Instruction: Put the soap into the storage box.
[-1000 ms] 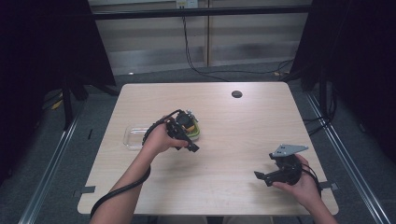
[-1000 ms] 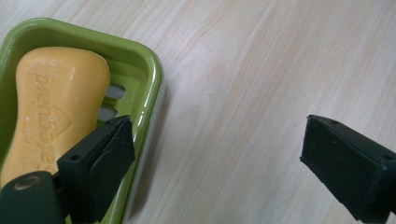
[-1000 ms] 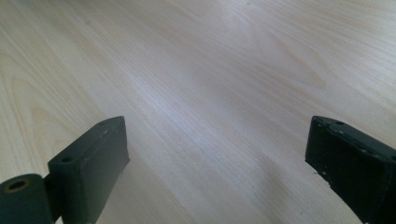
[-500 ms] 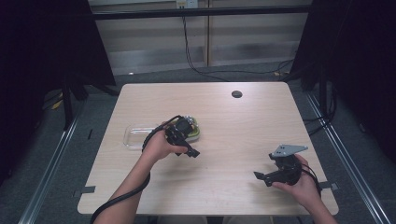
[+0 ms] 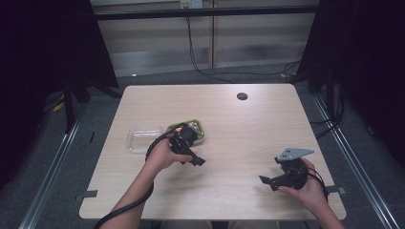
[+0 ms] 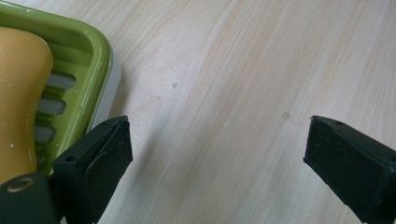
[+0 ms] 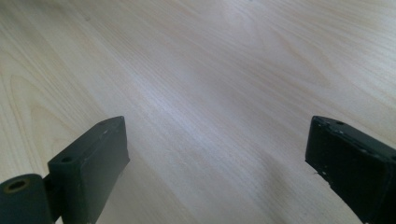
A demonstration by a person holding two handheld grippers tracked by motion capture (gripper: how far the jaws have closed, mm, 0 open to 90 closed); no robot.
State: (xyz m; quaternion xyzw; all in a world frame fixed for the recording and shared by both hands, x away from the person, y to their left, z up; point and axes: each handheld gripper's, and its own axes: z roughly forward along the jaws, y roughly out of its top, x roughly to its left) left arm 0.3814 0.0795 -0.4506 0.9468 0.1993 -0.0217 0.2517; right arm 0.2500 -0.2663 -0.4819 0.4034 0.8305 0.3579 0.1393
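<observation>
Both the left gripper and right gripper have jaws spread wide, holding nothing.

soap in dish, lid left

Light wood table with a small round black grommet near the far edge. Grey floor around it, black curtains both sides, pale panelled wall with cables hanging behind.

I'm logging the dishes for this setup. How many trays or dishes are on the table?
2: a green slotted dish partly behind the left gripper, and a clear tray just left of it.
</observation>
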